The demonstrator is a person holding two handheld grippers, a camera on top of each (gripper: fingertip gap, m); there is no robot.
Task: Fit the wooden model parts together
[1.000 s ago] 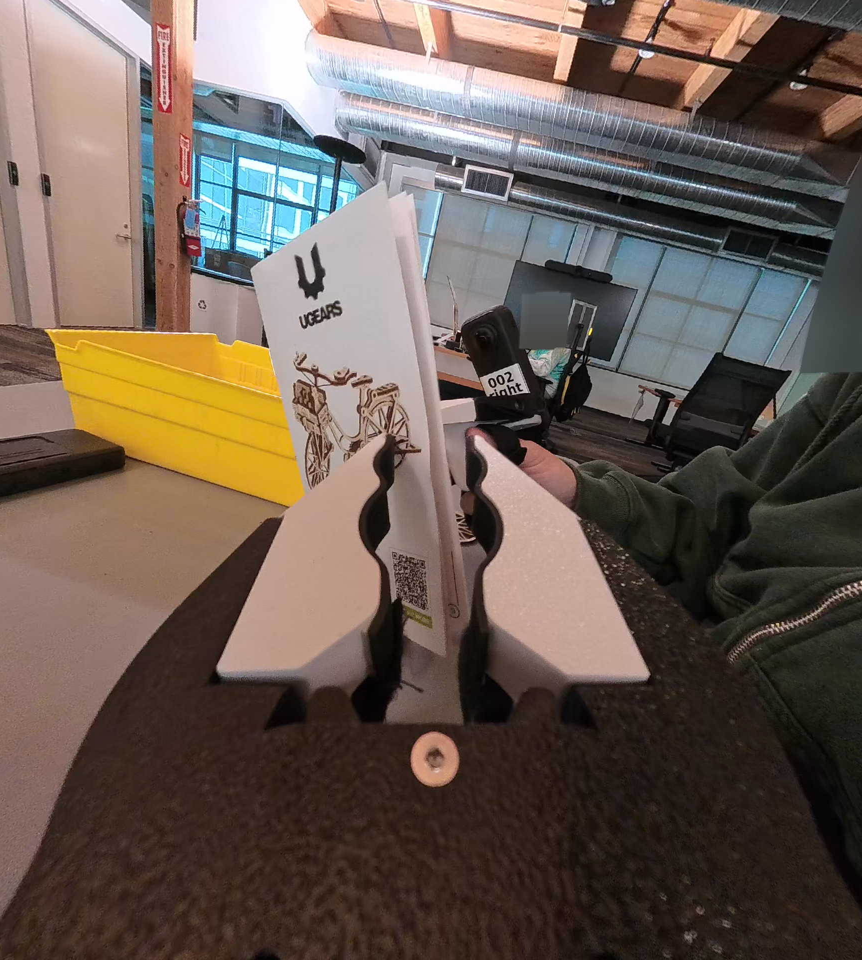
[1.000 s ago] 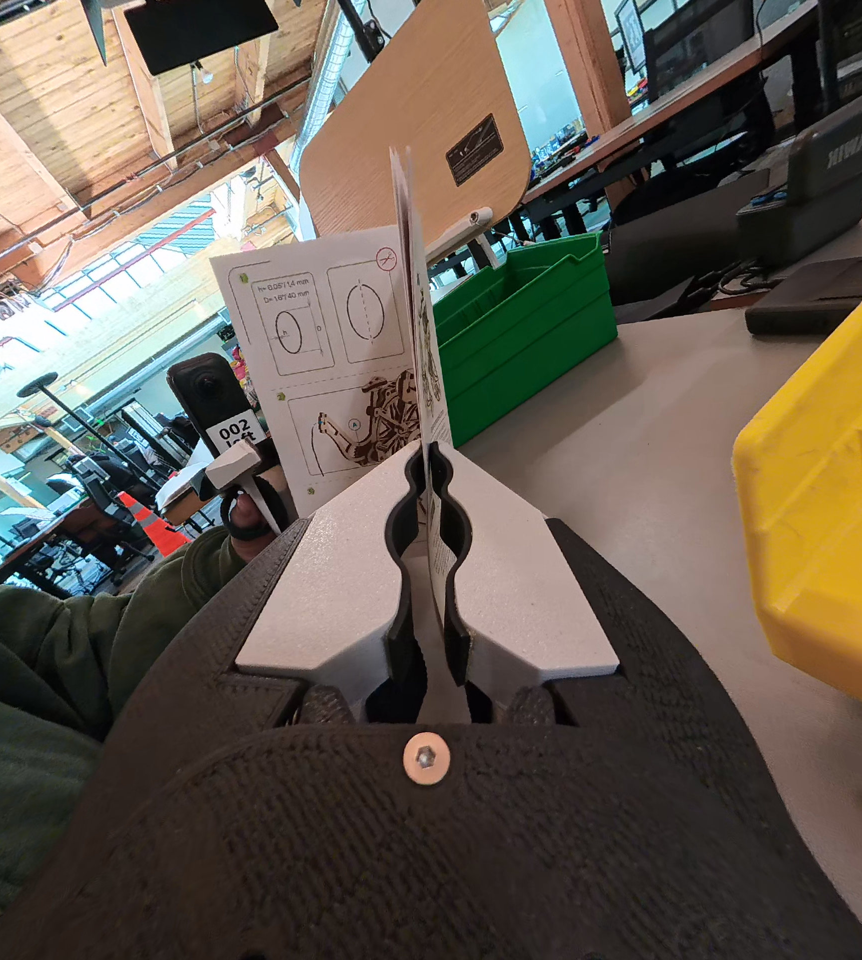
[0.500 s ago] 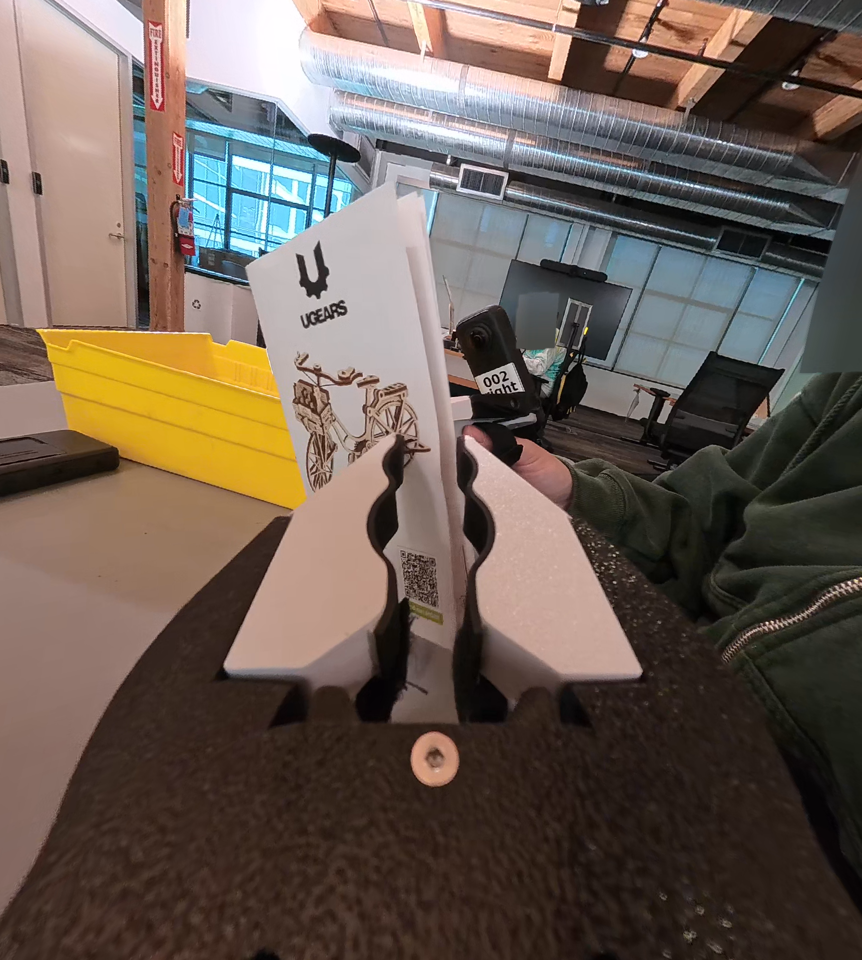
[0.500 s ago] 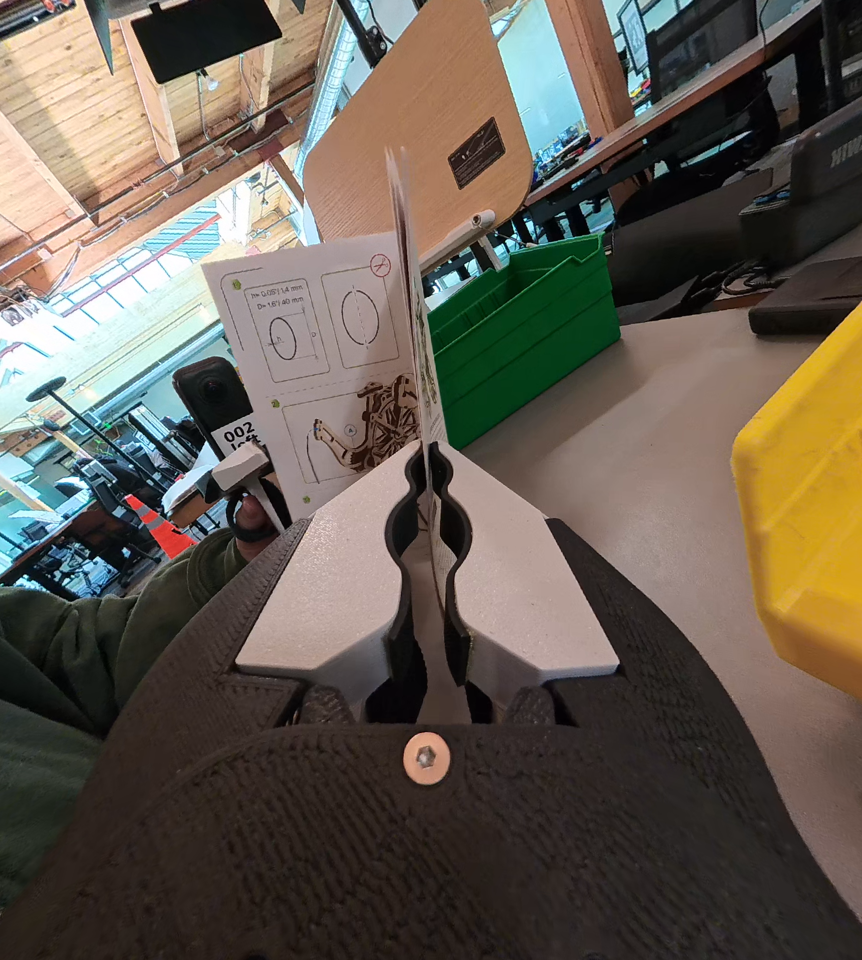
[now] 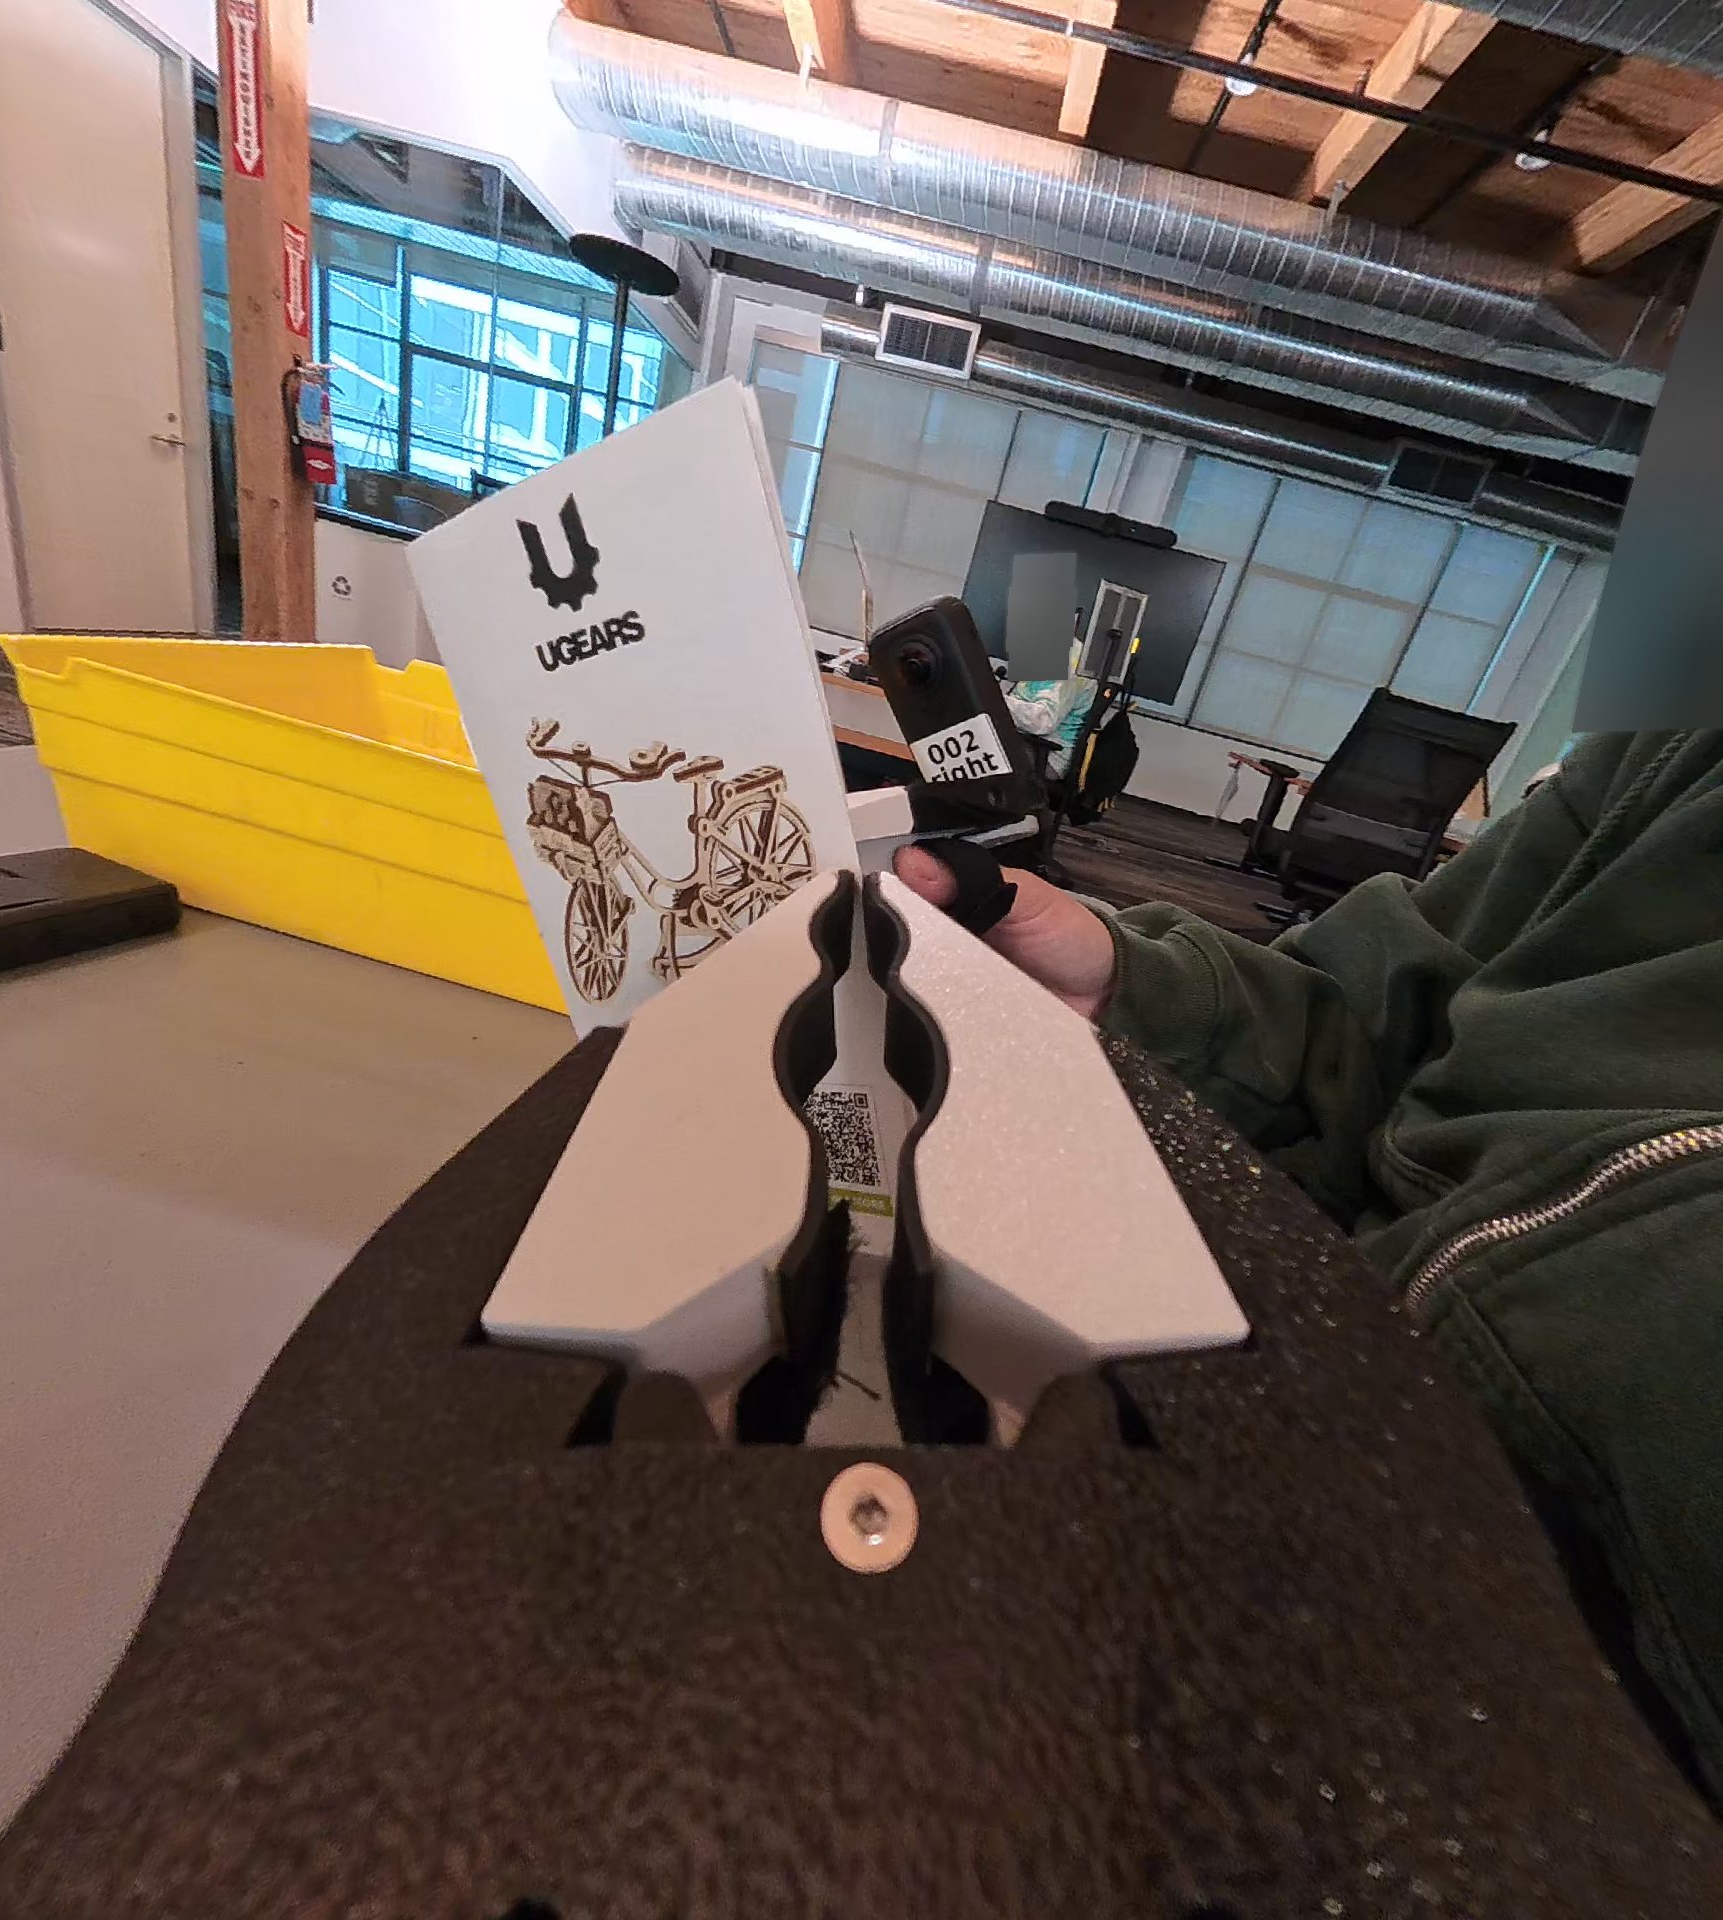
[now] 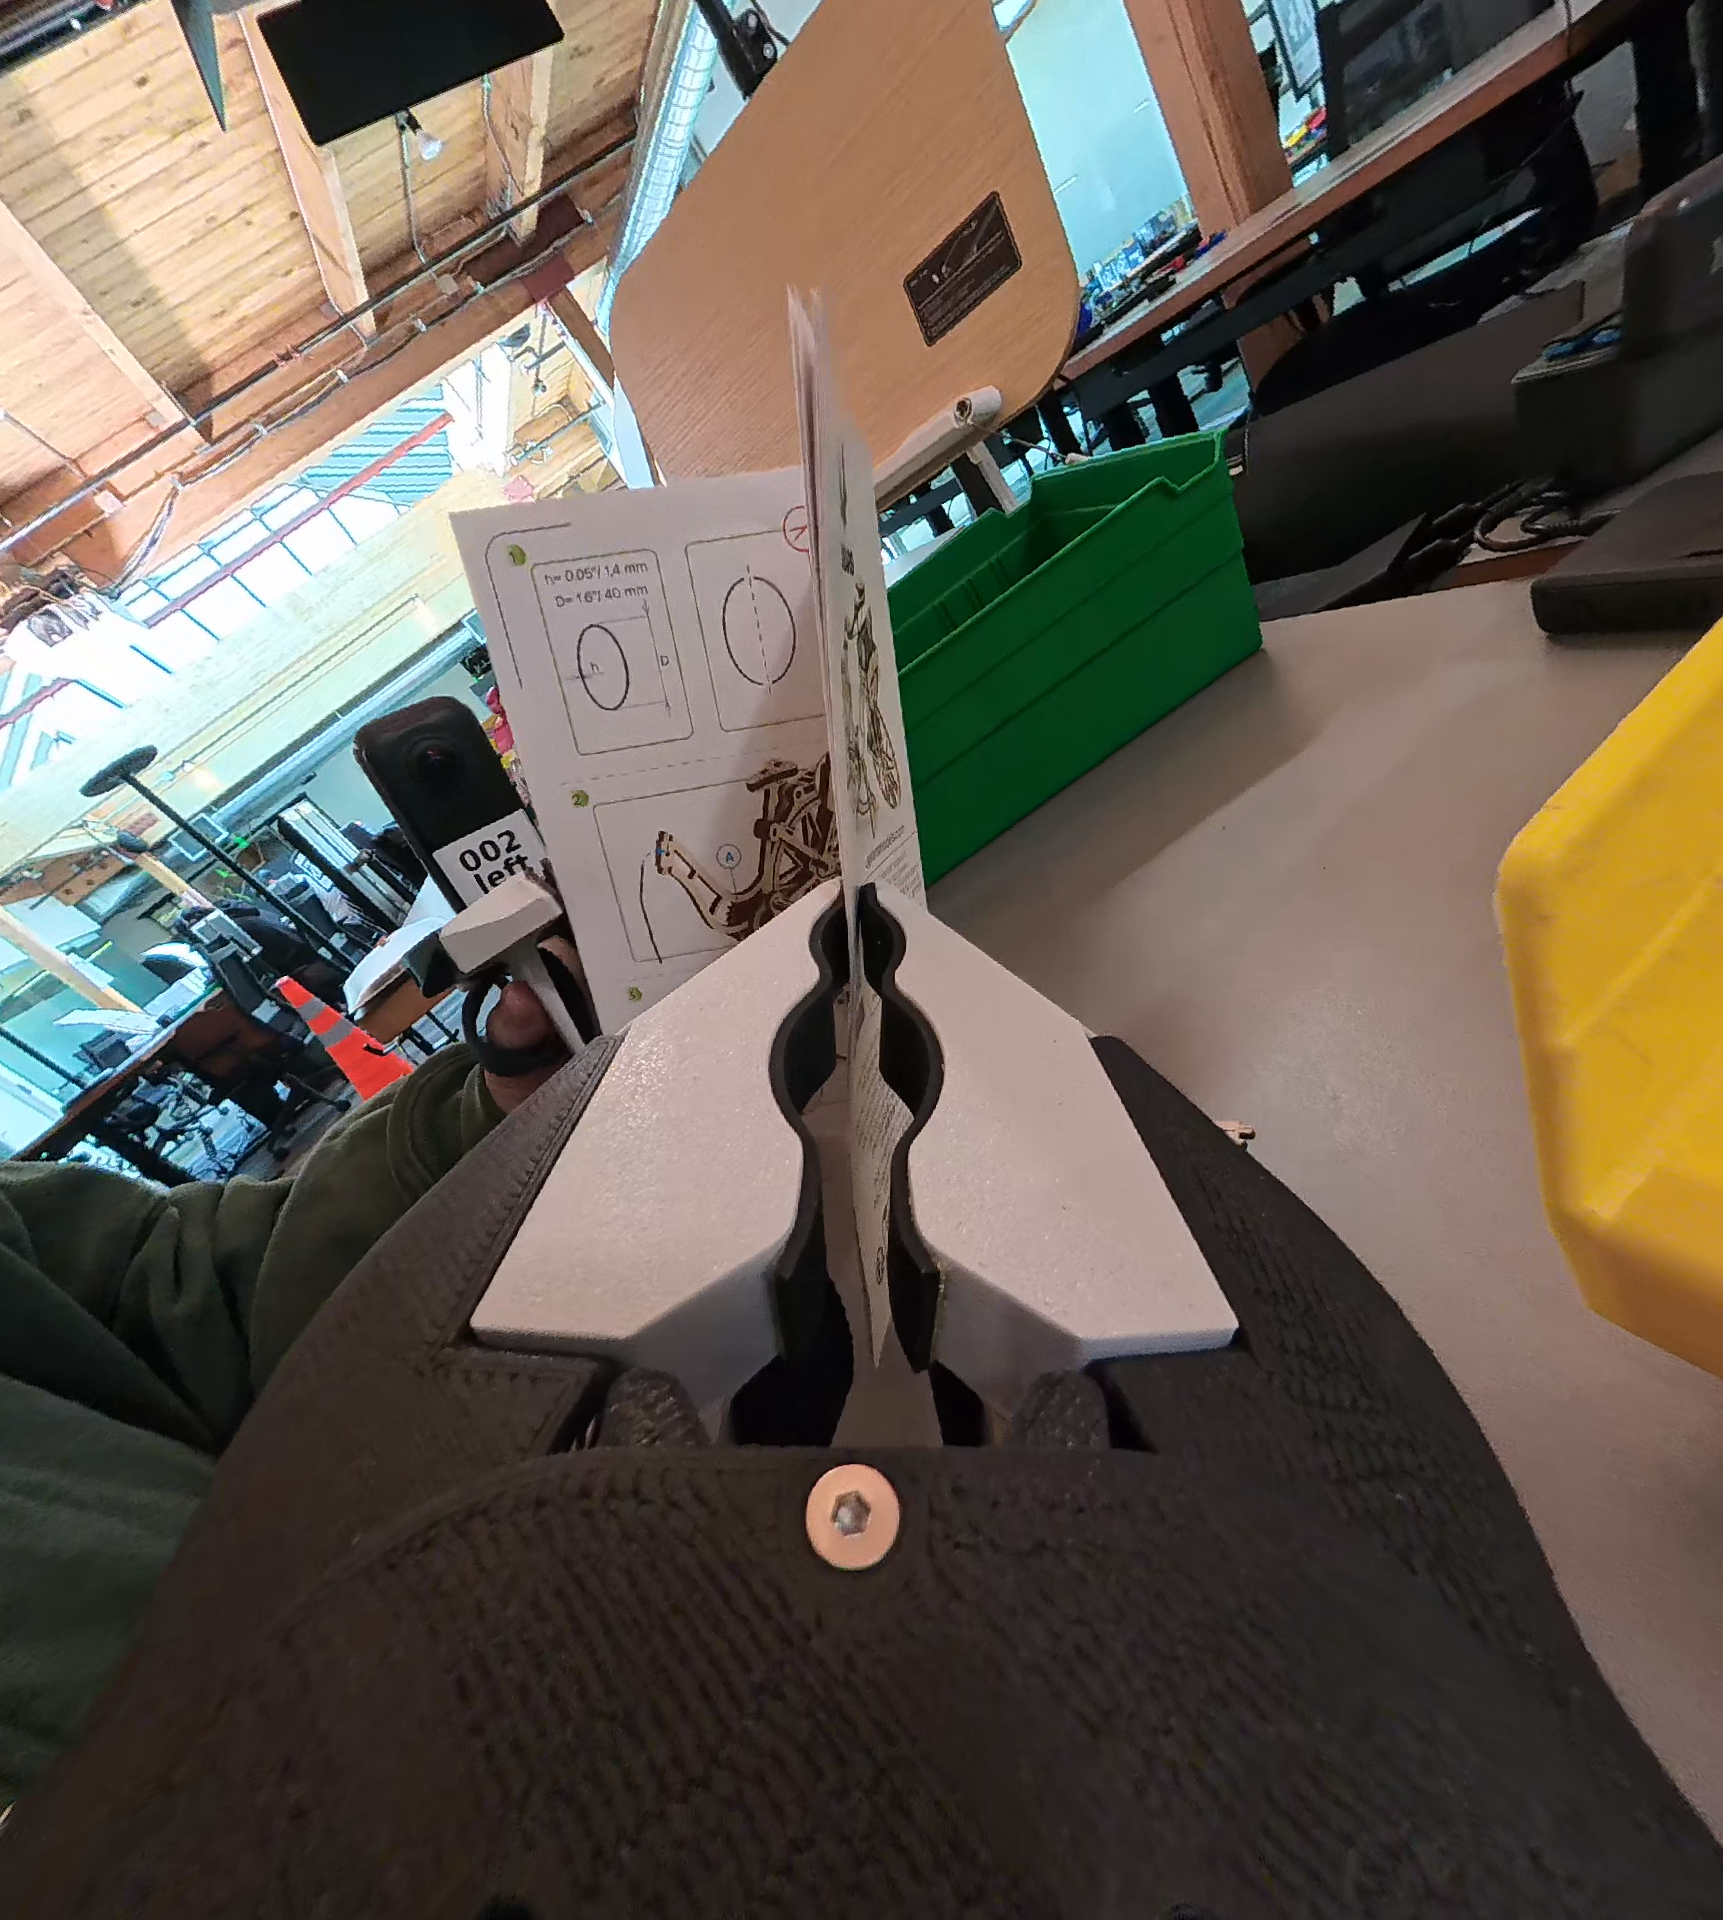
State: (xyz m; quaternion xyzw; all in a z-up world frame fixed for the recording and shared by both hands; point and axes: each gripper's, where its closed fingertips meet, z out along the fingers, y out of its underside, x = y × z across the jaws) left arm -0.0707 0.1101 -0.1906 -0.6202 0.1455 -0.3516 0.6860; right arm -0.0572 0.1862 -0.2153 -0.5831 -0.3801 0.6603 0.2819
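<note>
A white instruction booklet (image 5: 649, 665) with a bicycle drawing on its cover is held upright between both grippers, above the table. My left gripper (image 5: 858, 896) is shut on the booklet's lower right part, and a page shows between the fingers. My right gripper (image 6: 858, 906) is shut on the lower edge of one leaf of the booklet (image 6: 862, 665), seen edge-on; an inner page with diagrams (image 6: 649, 727) stands open behind it. Each view shows the other gripper farther off, held by a hand in a green sleeve. No wooden parts are in view.
A yellow bin (image 5: 244, 769) stands on the grey table (image 5: 161, 1195) behind the booklet; it is also close at the right in the right wrist view (image 6: 1667, 1039). A green bin (image 6: 1075, 634) stands farther back. A flat black item (image 5: 15, 914) lies at the left. My hands' fingertips stand some 9 cm from each other.
My left gripper's fingers, open around the booklet before, have closed onto it. The right gripper has stayed shut on its leaf. The booklet has hardly moved.
</note>
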